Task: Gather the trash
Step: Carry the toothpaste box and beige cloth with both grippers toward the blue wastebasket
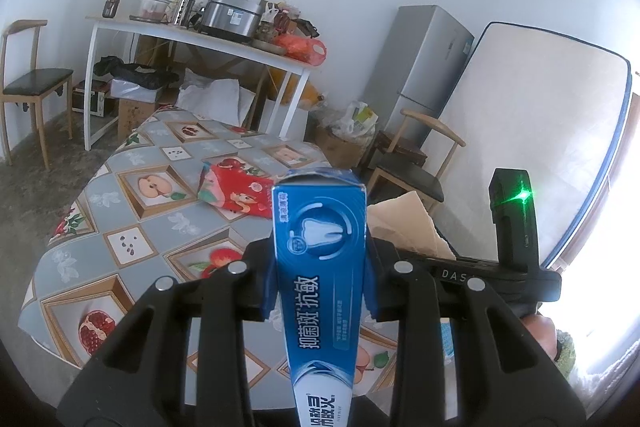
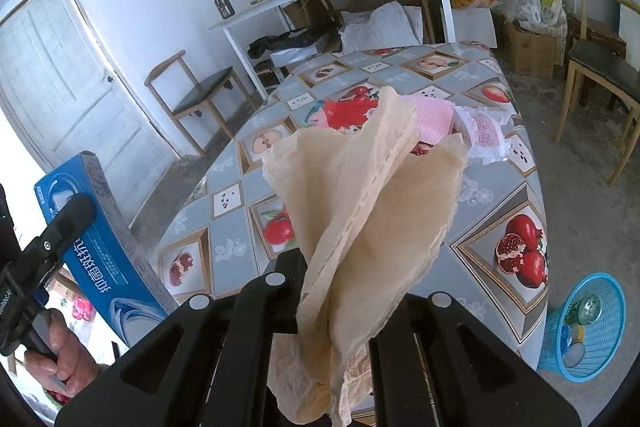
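My left gripper (image 1: 320, 267) is shut on a blue toothpaste box (image 1: 322, 247), which sticks up and forward between the fingers, above the table. The same box (image 2: 100, 239) shows at the left of the right wrist view, with a hand (image 2: 60, 359) on that gripper's handle. My right gripper (image 2: 336, 291) is shut on a crumpled beige paper napkin (image 2: 372, 211) that stands up above the table. On the fruit-print tablecloth (image 1: 132, 247) lie a red snack wrapper (image 1: 236, 193) and pink and white crumpled paper (image 2: 476, 131).
A blue mesh basket (image 2: 588, 327) with bottles and trash in it stands on the floor at the table's right corner. Wooden chairs (image 2: 596, 67) stand on both sides. A cluttered white side table (image 1: 208, 39), a fridge (image 1: 424, 67) and a leaning mattress (image 1: 540, 147) line the far wall.
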Motion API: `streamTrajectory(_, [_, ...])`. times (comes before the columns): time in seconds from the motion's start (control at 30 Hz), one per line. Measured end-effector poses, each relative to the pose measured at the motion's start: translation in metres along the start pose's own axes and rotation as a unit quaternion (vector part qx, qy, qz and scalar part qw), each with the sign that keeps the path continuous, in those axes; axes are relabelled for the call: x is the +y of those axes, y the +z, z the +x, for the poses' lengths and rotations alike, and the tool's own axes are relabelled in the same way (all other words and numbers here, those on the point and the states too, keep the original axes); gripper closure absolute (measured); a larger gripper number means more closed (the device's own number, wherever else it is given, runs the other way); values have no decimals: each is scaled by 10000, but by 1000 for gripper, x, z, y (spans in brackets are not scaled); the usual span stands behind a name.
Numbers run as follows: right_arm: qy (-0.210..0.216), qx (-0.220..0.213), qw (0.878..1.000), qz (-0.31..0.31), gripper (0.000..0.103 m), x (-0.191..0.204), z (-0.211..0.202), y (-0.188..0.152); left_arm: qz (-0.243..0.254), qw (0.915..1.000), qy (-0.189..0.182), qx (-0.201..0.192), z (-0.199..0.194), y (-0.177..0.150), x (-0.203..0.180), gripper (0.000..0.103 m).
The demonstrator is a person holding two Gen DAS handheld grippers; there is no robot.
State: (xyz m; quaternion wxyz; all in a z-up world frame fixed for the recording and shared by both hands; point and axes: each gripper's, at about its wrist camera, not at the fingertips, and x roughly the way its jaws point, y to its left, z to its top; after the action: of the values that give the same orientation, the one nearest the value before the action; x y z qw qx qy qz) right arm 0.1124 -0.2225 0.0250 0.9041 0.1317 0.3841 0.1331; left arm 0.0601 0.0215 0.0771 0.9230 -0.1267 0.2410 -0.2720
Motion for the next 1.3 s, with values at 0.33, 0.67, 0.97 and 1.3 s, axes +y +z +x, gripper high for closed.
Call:
streamTrajectory(0.33, [5,-3,10000,5,97,0,0,0,2,10000,0,-3,-1,0,0,72])
streamTrajectory(0.67, [47,-53,10000,24,97,2,-4,2,7,10000,-5,-8,-2,0,0,72])
streamTrajectory(0.97, [113,-248,9995,140,97,-11,-21,1,66,10000,-51,13,0,3,-7,72])
streamTrajectory(1.3, [85,-676,9962,543,97,-60,-60,-8,299,9989,-331,159,25,19,-51,72])
